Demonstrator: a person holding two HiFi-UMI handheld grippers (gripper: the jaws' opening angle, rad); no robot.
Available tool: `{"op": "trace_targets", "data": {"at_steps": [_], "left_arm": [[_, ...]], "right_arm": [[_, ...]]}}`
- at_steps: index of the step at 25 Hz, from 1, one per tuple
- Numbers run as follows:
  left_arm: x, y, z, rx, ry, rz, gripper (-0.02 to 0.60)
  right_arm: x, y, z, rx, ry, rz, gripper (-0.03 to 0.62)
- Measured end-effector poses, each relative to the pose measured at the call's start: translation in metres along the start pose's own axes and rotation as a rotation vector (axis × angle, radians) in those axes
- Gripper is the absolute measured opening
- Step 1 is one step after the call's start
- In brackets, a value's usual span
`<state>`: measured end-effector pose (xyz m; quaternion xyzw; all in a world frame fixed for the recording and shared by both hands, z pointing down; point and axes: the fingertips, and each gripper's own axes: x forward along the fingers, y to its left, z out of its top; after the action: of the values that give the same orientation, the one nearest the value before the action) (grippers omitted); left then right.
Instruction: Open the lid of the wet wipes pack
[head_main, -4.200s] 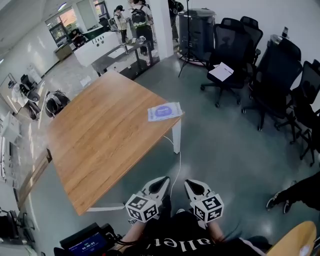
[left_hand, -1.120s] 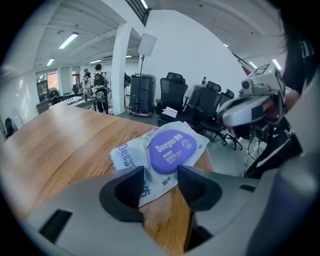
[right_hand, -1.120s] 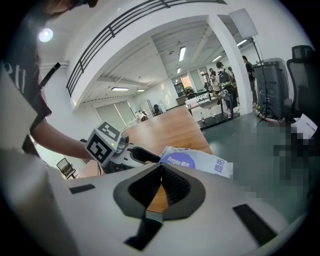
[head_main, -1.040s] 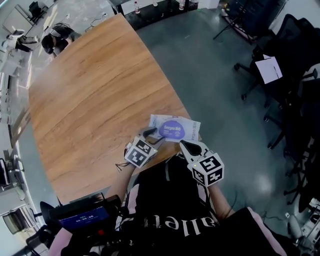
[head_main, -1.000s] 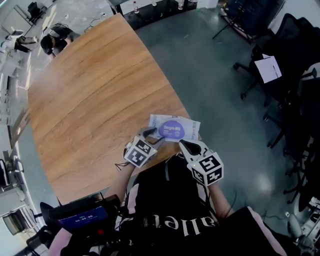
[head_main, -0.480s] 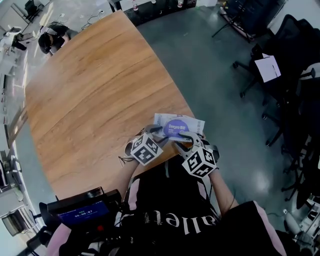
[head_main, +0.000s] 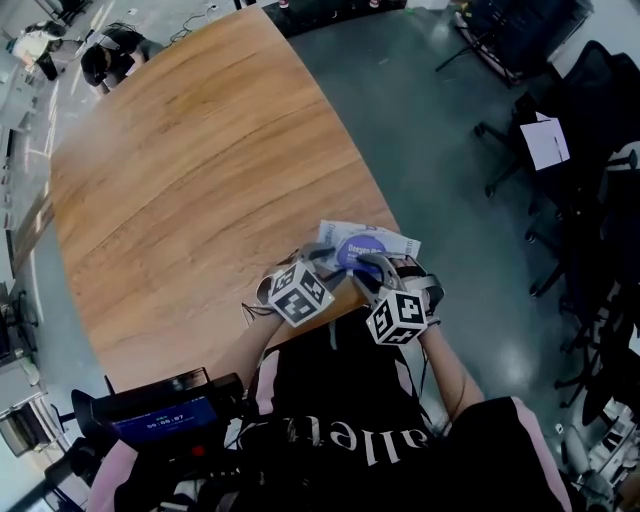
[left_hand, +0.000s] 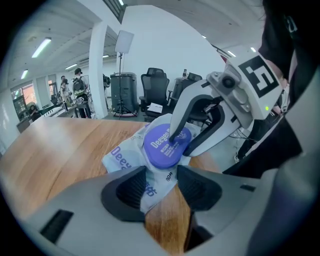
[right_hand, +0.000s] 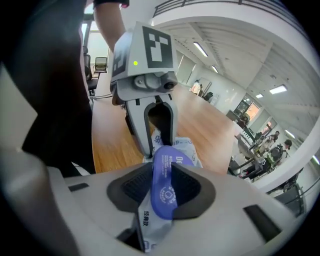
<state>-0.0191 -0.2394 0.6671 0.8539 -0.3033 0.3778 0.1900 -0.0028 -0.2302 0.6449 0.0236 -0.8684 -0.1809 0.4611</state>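
Wooden worktop (head_main: 180, 180) in an open office, grey floor (head_main: 440, 150), black chairs (head_main: 590, 110), 1 wet wipes pack (head_main: 400, 243) at the near edge, 2 grippers, left gripper (left_hand: 161, 186) fingers clamped on its corner, right gripper (right_hand: 169, 185) fingers just opening, apart astride its 1 purple lid (right_hand: 165, 185).

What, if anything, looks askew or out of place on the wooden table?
The wet wipes pack looks askew: it sits crumpled and tilted at the table's edge, one end bunched between the left hand-held gripper's jaws rather than lying flat.
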Motion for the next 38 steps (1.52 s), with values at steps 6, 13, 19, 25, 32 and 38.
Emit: {"op": "trace_targets", "data": {"at_steps": [6,13,19,25,32,38], "left_arm": [[-0.002,0.004,-0.002,0.002,-0.019,-0.002,0.195],[-0.003,0.005,-0.002,0.001,-0.028,-0.005,0.195],[-0.001,0.007,0.0,0.013,-0.023,-0.018,0.195],[0.0,0.007,0.001,0.023,-0.018,-0.023,0.195],[-0.001,0.007,-0.001,0.038,-0.018,-0.024,0.195],[-0.002,0.007,-0.002,0.052,-0.016,-0.023,0.195]], "right_arm": [[-0.003,-0.004,0.009,-0.013,-0.046,0.037,0.118],[-0.004,-0.005,0.013,-0.079,-0.062,0.058,0.117],[-0.005,-0.006,0.013,-0.106,-0.067,0.048,0.106],[-0.005,-0.002,0.011,-0.063,-0.085,0.063,0.052],[-0.007,-0.006,0.013,-0.038,-0.097,0.043,0.044],[-0.009,-0.009,0.015,0.008,-0.106,0.039,0.038]]}}
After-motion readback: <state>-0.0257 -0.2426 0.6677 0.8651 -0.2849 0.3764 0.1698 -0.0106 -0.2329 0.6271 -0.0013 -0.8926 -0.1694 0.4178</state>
